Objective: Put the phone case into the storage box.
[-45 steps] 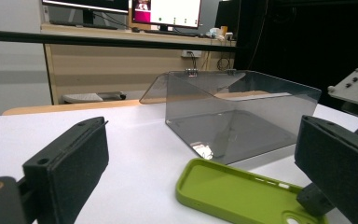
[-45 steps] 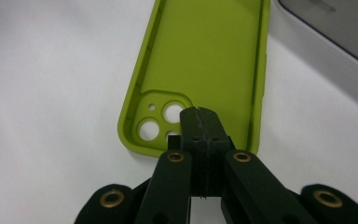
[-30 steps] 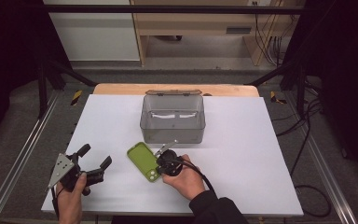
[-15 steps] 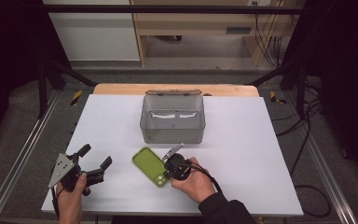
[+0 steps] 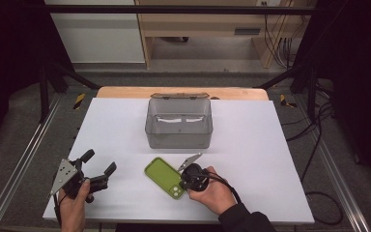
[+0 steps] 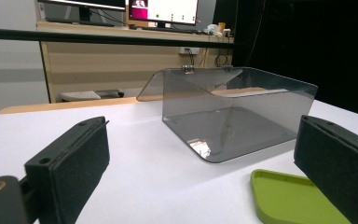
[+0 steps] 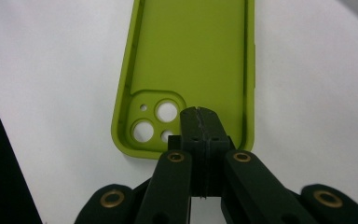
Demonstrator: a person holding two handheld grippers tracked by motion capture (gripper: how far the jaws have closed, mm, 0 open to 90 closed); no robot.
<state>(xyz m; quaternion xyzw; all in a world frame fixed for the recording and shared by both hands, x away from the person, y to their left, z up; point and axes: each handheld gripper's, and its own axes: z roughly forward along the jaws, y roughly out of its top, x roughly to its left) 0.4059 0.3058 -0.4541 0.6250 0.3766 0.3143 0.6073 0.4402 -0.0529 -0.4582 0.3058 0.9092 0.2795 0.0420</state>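
Observation:
A lime-green phone case [image 5: 163, 177] lies inner side up on the white table [image 5: 251, 145], its camera cut-out towards the front. My right gripper [image 5: 180, 183] is shut, and its joined tips rest on the case's inner face [image 7: 191, 56] beside the cut-out, as the right gripper view [image 7: 199, 112] shows. Nothing sits between the jaws. My left gripper [image 5: 99, 162] is held open near the table's front left, empty, a hand's width left of the case. In the left gripper view [image 6: 200, 172] its jaws frame the case [image 6: 293, 198] and the box.
A smoky transparent box [image 5: 178, 126] with its lid tipped back stands mid-table behind the case, also ahead in the left gripper view [image 6: 233, 116]. A wooden strip [image 5: 125, 92] runs along the table's far edge. Metal rails flank both sides.
My right gripper has slid to the right and a little nearer the front edge, and the green case has moved with it. The left gripper has stayed put.

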